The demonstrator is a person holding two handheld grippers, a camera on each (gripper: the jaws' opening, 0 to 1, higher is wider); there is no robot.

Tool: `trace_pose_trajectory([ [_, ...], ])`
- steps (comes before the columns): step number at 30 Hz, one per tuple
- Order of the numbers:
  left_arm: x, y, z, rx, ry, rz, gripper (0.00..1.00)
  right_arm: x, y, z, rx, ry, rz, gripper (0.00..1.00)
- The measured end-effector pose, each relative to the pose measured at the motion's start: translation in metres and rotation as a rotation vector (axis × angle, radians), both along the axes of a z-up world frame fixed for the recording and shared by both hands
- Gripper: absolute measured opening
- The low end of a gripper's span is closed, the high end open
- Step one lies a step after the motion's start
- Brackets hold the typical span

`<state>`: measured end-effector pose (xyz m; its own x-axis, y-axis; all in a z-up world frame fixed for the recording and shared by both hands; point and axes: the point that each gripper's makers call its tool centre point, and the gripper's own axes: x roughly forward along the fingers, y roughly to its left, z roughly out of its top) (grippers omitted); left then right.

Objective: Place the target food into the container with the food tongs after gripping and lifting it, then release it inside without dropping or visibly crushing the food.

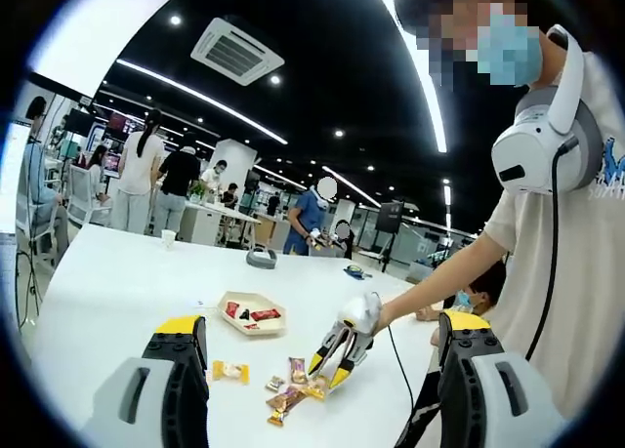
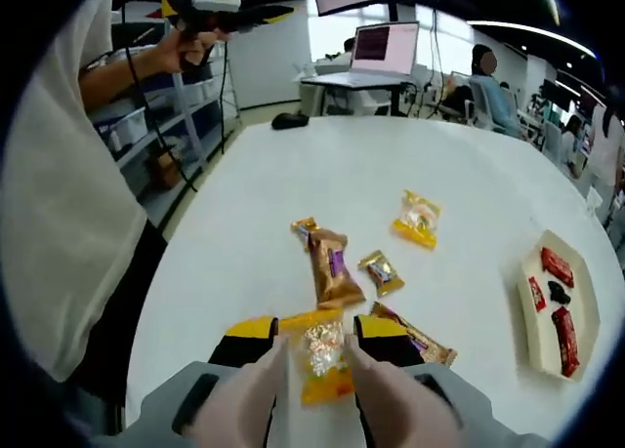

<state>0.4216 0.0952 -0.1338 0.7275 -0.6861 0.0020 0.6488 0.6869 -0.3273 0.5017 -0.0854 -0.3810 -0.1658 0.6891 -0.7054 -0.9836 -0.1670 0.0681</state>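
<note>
Snacks lie scattered across the white table, and in the right gripper view my right gripper has its yellow-tipped black jaws set either side of a yellow-wrapped snack, the wrapper filling the gap between them; the jaws look closed against its edges, though whether they squeeze it I cannot tell. Just beyond lie a long gold bar wrapper, a small gold candy, another gold packet touching the right jaw, and, farther off, a yellow-and-clear packet. The cream tray sits well apart near the table's edge, holding red-wrapped pieces and a dark one. At the top of that view my other hand holds the left gripper up in the air, away from the table. In the left gripper view, its own jaws stand wide apart with nothing between them, looking back at the table: there the right gripper's tips are down among the wrappers, a lone yellow packet lies beside them, and the tray with its red pieces sits behind. A small cup and a grey tape roll stand far back on the table, and people stand around other tables in the room
</note>
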Motion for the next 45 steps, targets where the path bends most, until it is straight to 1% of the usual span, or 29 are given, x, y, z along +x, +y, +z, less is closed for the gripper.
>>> trace_pose_trajectory([
  [1, 0.001, 0.001, 0.0, -0.01, 0.002, 0.0, 0.99, 0.0, -0.002, -0.003, -0.009, -0.023, 0.022, 0.3],
  [2, 0.001, 0.001, 0.0, -0.015, 0.005, -0.004, 0.99, 0.0, -0.002, -0.003, -0.003, -0.033, 0.027, 0.3],
  [6, 0.002, 0.0, 0.0, -0.017, 0.0, -0.012, 0.99, 0.005, 0.0, -0.001, -0.002, -0.013, -0.006, 0.3],
  [9, 0.004, 0.0, 0.0, -0.015, 0.001, -0.01, 0.99, 0.008, 0.0, -0.003, -0.003, -0.019, -0.007, 0.3],
  [12, 0.005, -0.001, 0.001, -0.017, 0.0, -0.009, 0.99, 0.011, 0.001, -0.004, 0.001, 0.003, -0.034, 0.3],
  [19, 0.003, 0.006, -0.002, -0.008, 0.009, 0.002, 0.99, 0.015, 0.002, -0.011, 0.006, 0.008, -0.037, 0.3],
  [20, 0.003, 0.006, -0.003, -0.007, 0.011, 0.002, 0.99, 0.015, 0.003, -0.014, 0.002, 0.023, -0.045, 0.3],
  [22, 0.003, 0.007, -0.004, -0.004, 0.015, 0.003, 0.99, 0.015, 0.003, -0.016, -0.001, 0.03, -0.048, 0.3],
  [26, 0.003, 0.007, -0.007, -0.006, 0.023, 0.007, 0.99, 0.014, 0.002, -0.014, 0.014, 0.027, -0.028, 0.28],
  [29, 0.006, 0.006, -0.009, -0.016, 0.02, 0.005, 0.99, 0.016, 0.001, -0.014, 0.032, 0.037, -0.04, 0.28],
  [31, 0.009, 0.005, -0.009, -0.021, 0.015, 0.0, 0.97, 0.017, 0.002, -0.014, 0.037, 0.041, -0.055, 0.27],
  [33, 0.012, 0.004, -0.01, -0.022, 0.016, -0.002, 0.95, 0.017, 0.003, -0.014, 0.023, 0.037, -0.07, 0.26],
  [34, 0.013, 0.004, -0.01, -0.022, 0.016, -0.002, 0.95, 0.017, 0.004, -0.016, 0.001, 0.011, -0.042, 0.26],
  [36, 0.02, 0.004, -0.012, -0.027, 0.019, 0.004, 0.95, 0.016, 0.006, -0.016, -0.026, 0.006, -0.039, 0.25],
  [39, 0.024, 0.0, -0.011, -0.034, 0.013, -0.004, 0.94, 0.018, 0.006, -0.017, -0.041, -0.007, -0.022, 0.23],
  [43, 0.024, -0.003, -0.008, -0.04, 0.0, -0.011, 0.92, 0.018, 0.006, -0.017, -0.052, -0.003, -0.025, 0.22],
  [45, 0.024, -0.005, -0.007, -0.044, 0.0, -0.013, 0.92, 0.019, 0.006, -0.018, -0.072, 0.005, -0.045, 0.22],
])
